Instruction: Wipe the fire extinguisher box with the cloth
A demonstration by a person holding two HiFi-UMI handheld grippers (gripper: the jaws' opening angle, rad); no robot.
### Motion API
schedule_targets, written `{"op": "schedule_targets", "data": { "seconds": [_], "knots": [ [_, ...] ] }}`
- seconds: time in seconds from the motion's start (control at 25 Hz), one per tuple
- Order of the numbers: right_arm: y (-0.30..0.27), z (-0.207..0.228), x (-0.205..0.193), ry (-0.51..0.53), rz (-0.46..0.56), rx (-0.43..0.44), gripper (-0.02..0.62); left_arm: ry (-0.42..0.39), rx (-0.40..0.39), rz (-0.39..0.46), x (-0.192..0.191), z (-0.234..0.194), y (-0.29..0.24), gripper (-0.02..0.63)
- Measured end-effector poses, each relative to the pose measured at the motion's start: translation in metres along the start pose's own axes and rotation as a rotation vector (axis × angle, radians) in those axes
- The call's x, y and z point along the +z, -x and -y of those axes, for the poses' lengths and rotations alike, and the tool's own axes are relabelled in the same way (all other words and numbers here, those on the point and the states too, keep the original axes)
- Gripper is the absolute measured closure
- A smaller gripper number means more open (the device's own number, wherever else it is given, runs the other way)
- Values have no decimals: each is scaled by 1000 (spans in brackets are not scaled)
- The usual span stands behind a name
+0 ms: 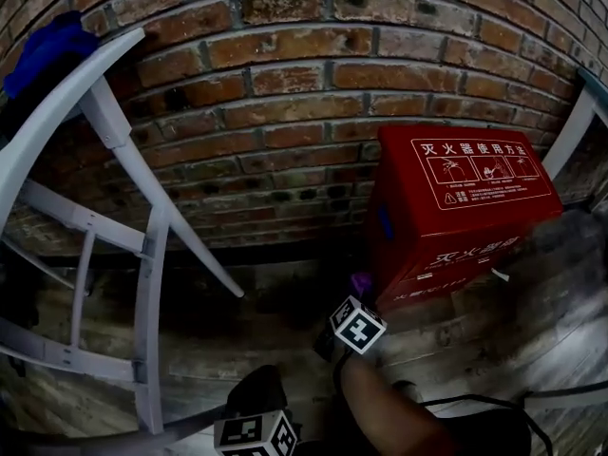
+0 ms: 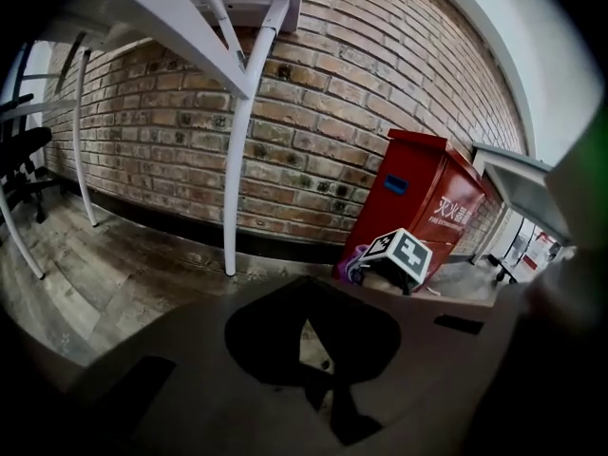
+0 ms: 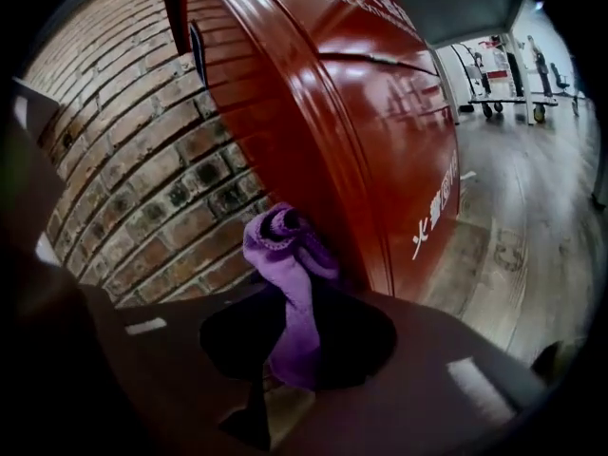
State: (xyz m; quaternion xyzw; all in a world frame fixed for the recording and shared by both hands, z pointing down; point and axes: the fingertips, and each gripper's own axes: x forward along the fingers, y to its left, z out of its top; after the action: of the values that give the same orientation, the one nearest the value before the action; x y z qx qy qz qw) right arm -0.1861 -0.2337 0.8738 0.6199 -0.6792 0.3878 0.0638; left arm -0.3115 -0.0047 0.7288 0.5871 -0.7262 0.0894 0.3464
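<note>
Left gripper (image 2: 306,312): low over floor, jaws closed together, nothing between | right gripper (image 3: 288,345): clenched on purple cloth (image 3: 285,255) | cloth: bunched end at lower left corner of red fire extinguisher box (image 1: 456,207) | box: on wooden floor (image 1: 285,302), at its edge along brick wall (image 1: 285,93)

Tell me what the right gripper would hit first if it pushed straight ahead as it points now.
The purple cloth clamped in the right gripper would likely press first against the fire extinguisher box, low on its side near the brick wall; depth is uncertain.
</note>
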Motion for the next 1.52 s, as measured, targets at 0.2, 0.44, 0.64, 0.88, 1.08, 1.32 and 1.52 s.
{"op": "schedule_targets", "data": {
  "seconds": [0.2,0.44,0.64,0.88,1.08,1.32,1.52],
  "knots": [
    [-22,7,-23,65,-75,-38,528,8,12,-34,-12,-3,-3,600],
    [-23,-38,25,-48,7,23,529,12,11,-29,-7,-2,-2,600],
    [-20,-74,68,-129,89,103,529,5,13,-18,4,-1,1,600],
    [14,-115,124,-131,196,214,529,5,13,-10,17,-2,9,600],
    [67,-170,134,35,181,429,538,17,-4,27,40,6,15,600],
    [168,-220,175,414,264,691,541,22,-37,107,79,25,17,600],
    [239,-192,261,365,387,733,548,-37,-88,159,115,63,17,600]
  ]
}}
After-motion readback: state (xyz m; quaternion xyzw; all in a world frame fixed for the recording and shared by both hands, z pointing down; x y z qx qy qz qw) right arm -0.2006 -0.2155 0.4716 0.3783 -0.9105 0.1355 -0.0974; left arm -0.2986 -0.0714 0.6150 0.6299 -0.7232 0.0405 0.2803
